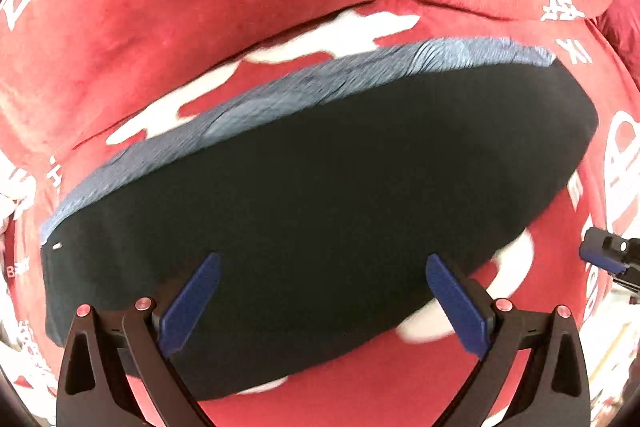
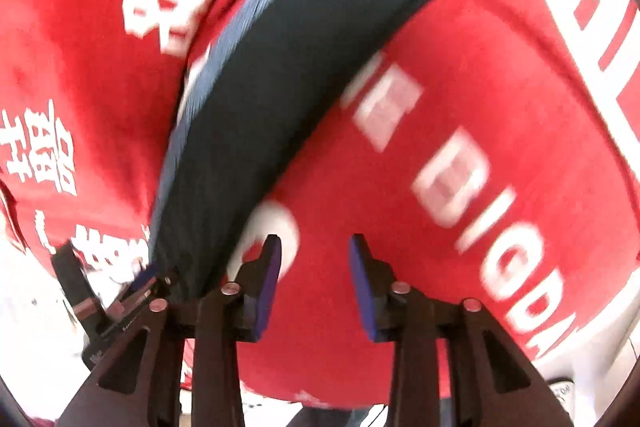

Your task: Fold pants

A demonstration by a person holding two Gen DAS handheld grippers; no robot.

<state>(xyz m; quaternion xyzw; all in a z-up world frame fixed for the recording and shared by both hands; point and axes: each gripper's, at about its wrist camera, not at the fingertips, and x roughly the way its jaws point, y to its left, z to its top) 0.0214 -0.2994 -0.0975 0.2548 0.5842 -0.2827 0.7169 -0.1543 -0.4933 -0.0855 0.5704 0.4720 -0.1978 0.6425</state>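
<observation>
Both grippers free, pants lying folded ahead of me on the red cloth.

My left gripper (image 1: 322,291) is spread wide with nothing between its blue pads, hovering just over the near edge of the dark pants (image 1: 320,195); my right gripper (image 2: 316,283) is likewise released, the pants (image 2: 288,67) running away ahead and to its left, its pads over bare red cloth (image 2: 460,107). The bundle looks compact, with a blue-grey ribbed waistband (image 1: 360,75) along the far edge from my left tool. I judge the fold nearly done. If another fold is needed, I'd pinch all layers at the near corners together, lift low, and lay the edge squarely onto the waistband.
</observation>
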